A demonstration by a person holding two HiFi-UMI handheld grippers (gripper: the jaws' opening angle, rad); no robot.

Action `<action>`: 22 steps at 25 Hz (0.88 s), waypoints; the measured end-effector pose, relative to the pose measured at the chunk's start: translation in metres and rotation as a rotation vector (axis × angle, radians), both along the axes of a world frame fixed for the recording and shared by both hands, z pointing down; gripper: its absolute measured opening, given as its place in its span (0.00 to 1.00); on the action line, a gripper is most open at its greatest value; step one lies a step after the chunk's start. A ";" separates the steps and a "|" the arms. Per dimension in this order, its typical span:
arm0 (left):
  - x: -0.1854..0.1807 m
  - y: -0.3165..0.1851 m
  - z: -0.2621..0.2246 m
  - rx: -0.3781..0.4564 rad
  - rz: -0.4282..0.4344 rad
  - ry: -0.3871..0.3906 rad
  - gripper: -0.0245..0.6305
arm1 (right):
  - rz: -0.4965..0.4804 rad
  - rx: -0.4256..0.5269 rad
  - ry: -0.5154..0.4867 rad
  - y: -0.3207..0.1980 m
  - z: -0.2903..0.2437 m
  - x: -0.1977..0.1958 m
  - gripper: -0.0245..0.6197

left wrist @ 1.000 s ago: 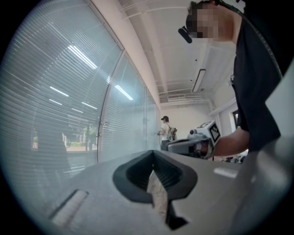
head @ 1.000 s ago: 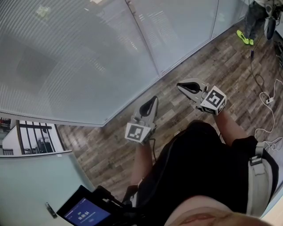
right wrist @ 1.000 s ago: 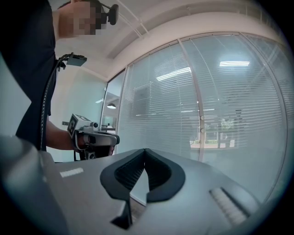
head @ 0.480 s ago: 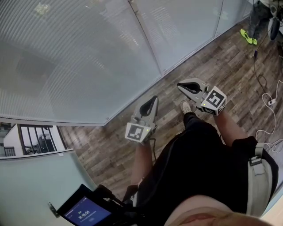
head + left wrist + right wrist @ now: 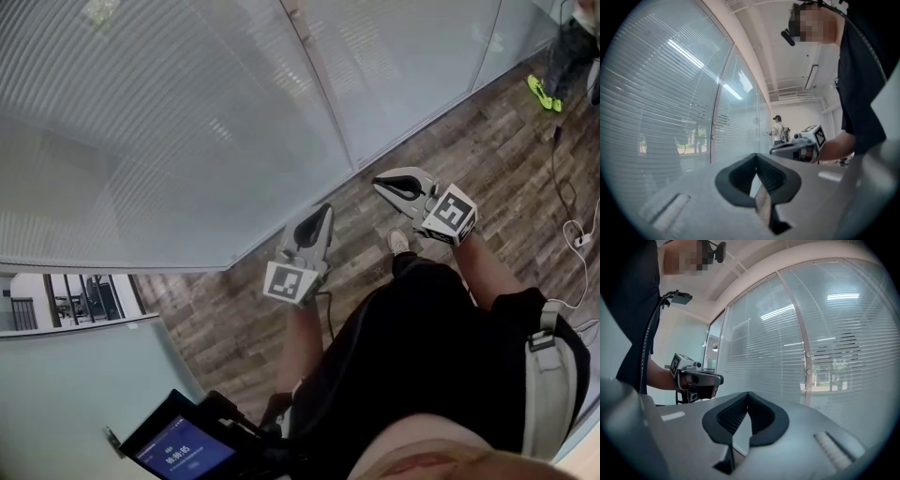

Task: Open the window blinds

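Hanging vertical, blinds point(image 5: 169, 122); slats point(image 5: 843, 333) long axis horizontal, tilted near-closed.

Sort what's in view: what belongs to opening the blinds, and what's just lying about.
For the job:
- window blinds, lowered
- left gripper, shut, holding nothing
- right gripper, shut, holding nothing

Just about:
- cable on the wood floor
- a bystander's yellow-green shoe
- lit screen at bottom left
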State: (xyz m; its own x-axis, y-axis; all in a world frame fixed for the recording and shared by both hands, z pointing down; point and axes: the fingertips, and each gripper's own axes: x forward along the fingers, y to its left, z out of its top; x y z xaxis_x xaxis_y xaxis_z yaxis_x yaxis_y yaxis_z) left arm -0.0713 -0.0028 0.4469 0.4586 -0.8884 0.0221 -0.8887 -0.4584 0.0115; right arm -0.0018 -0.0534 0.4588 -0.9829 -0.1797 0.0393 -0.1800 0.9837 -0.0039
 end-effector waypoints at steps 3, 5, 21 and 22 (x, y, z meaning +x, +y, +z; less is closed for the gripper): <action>-0.007 -0.024 -0.005 0.007 -0.020 0.000 0.04 | -0.010 0.023 -0.011 -0.031 -0.006 -0.005 0.05; -0.010 -0.038 -0.007 0.012 -0.031 0.000 0.04 | -0.018 0.040 -0.013 -0.046 -0.009 -0.007 0.05; -0.025 -0.139 -0.022 0.036 -0.082 -0.006 0.04 | -0.034 0.066 -0.005 -0.149 -0.019 -0.009 0.05; -0.024 -0.141 -0.023 0.037 -0.085 -0.007 0.04 | -0.036 0.066 -0.003 -0.151 -0.021 -0.008 0.05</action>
State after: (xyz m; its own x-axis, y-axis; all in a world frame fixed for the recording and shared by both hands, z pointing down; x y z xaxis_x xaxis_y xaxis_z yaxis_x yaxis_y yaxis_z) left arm -0.0953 -0.1442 0.4237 0.3816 -0.9243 -0.0083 -0.9243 -0.3815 -0.0108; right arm -0.0098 -0.2042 0.4383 -0.9889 -0.1461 0.0255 -0.1444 0.9877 0.0606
